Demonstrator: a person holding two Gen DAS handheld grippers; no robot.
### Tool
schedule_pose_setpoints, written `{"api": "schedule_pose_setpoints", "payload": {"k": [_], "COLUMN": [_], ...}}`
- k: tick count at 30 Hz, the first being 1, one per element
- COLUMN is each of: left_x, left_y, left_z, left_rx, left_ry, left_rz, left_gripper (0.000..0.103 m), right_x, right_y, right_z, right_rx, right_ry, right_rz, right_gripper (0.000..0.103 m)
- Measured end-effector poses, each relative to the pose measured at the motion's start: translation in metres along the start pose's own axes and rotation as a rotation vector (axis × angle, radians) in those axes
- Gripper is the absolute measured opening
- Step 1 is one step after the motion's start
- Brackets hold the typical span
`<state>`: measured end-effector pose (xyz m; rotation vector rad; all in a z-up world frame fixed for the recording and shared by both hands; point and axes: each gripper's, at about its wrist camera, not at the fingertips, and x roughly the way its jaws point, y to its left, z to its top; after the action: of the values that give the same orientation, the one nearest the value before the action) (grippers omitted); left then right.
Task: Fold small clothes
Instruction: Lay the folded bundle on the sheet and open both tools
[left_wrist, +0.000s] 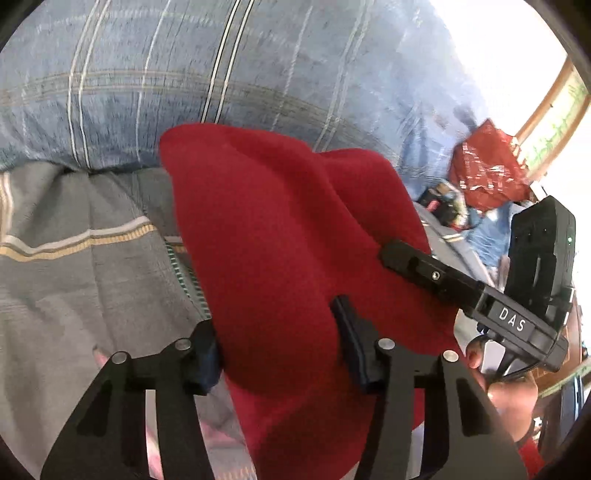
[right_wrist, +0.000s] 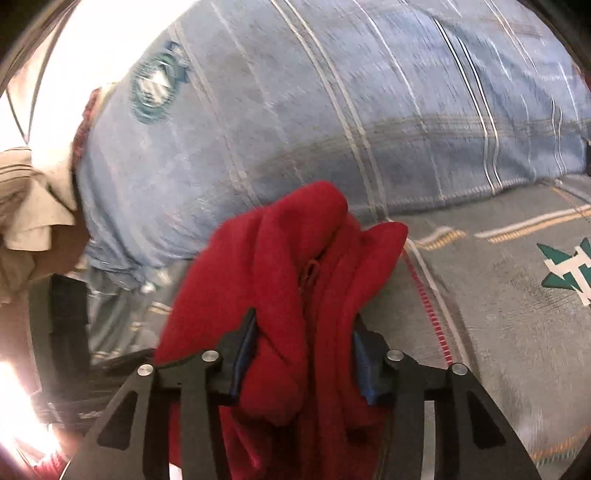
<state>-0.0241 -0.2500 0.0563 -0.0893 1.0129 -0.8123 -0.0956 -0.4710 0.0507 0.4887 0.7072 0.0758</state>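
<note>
Soft red fleece garment (left_wrist: 280, 236), bunched and creased, pinched between both left gripper (left_wrist: 280, 350) and right gripper (right_wrist: 301, 354)

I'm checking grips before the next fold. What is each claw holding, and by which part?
Both hold the red fleece garment. The left claw pinches a bunched fold of it; the right claw grips gathered fabric beside what looks like its zipper.

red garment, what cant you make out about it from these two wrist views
- Left wrist view: the red garment is bunched between the left gripper; its type and lower part are hidden behind the gripper frame and bottom edge.
- Right wrist view: the right gripper covers its folds; motion blur hides detail.
- Both views: the bedding under it is covered.
</note>
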Motion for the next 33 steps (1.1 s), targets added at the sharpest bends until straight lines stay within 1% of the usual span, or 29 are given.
{"api": "schedule_pose_setpoints", "payload": {"k": [2,4,6,8,10,11,12,13,14,15,16,17,19,20,21,22,23,24,26,27,29,31,32,33], "left_x": [-0.027,-0.058,-0.078,-0.092,-0.092,-0.086,-0.077,-0.067,-0.061,-0.058,-0.062,-0.067,-0.073,-0.076,-0.079,-0.082,-0.083,-0.083,-0.084,-0.084,-0.085,-0.089,-0.092,-0.094], "left_y": [-0.004,-0.005,-0.003,0.000,0.000,0.000,0.002,0.006,0.008,0.011,0.012,0.011,0.011,0.011,0.010,0.011,0.012,0.013,0.015,0.015,0.011,0.006,0.005,0.003], "left_z": [-0.007,-0.018,-0.033,-0.051,-0.069,-0.078,-0.087,-0.096,-0.101,-0.108,-0.111,-0.111,-0.109,-0.108,-0.108,-0.109,-0.109,-0.110,-0.113,-0.114,-0.116,-0.118,-0.120,-0.121], "left_rx": [0.025,0.037,0.027,0.026,0.030,0.040,0.047,0.050,0.051,0.055,0.060,0.063,0.067,0.066,0.063,0.064,0.064,0.061,0.046,0.039,0.039,0.058,0.064,0.070], "left_ry": [-0.026,-0.041,-0.034,-0.032,-0.022,-0.004,0.020,0.050,0.071,0.071,0.027,0.012,0.004,-0.010,-0.034,-0.050,-0.059,-0.061,-0.056,-0.059,-0.066,-0.084,-0.093,-0.101], "left_rz": [0.007,0.006,0.020,0.038,0.078,0.104,0.130,0.162,0.181,0.200,0.207,0.220,0.236,0.243,0.250,0.270,0.287,0.290,0.295,0.299,0.309,0.342,0.355,0.366], "left_gripper": [0.052,0.052,0.053,0.053,0.053,0.053,0.053,0.055,0.060,0.064,0.066,0.069,0.069,0.069,0.069,0.070,0.071,0.071,0.071,0.072,0.074,0.074,0.074,0.074], "right_x": [-0.017,-0.027,-0.044,-0.052,-0.051,-0.048,-0.038,-0.034,-0.024,-0.023,-0.030,-0.040,-0.063,-0.069,-0.079,-0.084,-0.089,-0.093,-0.086,-0.076,-0.060,-0.039,-0.038,-0.041], "right_y": [0.018,0.032,0.048,0.057,0.063,0.065,0.063,0.060,0.056,0.055,0.055,0.059,0.072,0.078,0.092,0.103,0.111,0.121,0.129,0.130,0.126,0.111,0.108,0.108], "right_z": [-0.004,-0.007,-0.019,-0.035,-0.050,-0.060,-0.073,-0.080,-0.091,-0.097,-0.100,-0.102,-0.104,-0.106,-0.109,-0.111,-0.114,-0.120,-0.128,-0.137,-0.148,-0.158,-0.160,-0.161], "right_rx": [-0.025,-0.036,-0.036,-0.039,-0.035,-0.034,-0.024,-0.017,-0.016,-0.027,-0.038,-0.049,-0.101,-0.130,-0.198,-0.241,-0.264,-0.292,-0.316,-0.343,-0.358,-0.323,-0.317,-0.313], "right_ry": [-0.017,-0.009,0.003,0.030,0.051,0.066,0.102,0.126,0.182,0.196,0.179,0.155,0.108,0.101,0.098,0.089,0.081,0.079,0.109,0.131,0.163,0.237,0.235,0.214], "right_rz": [0.023,0.044,0.085,0.107,0.114,0.110,0.090,0.068,-0.003,-0.042,-0.047,-0.057,-0.076,-0.081,-0.093,-0.093,-0.081,-0.046,-0.027,-0.055,-0.113,-0.139,-0.141,-0.137], "right_gripper": [0.046,0.046,0.046,0.046,0.048,0.050,0.054,0.056,0.059,0.061,0.062,0.062,0.062,0.060,0.059,0.056,0.051,0.049,0.047,0.047,0.039,0.037,0.037,0.037]}}
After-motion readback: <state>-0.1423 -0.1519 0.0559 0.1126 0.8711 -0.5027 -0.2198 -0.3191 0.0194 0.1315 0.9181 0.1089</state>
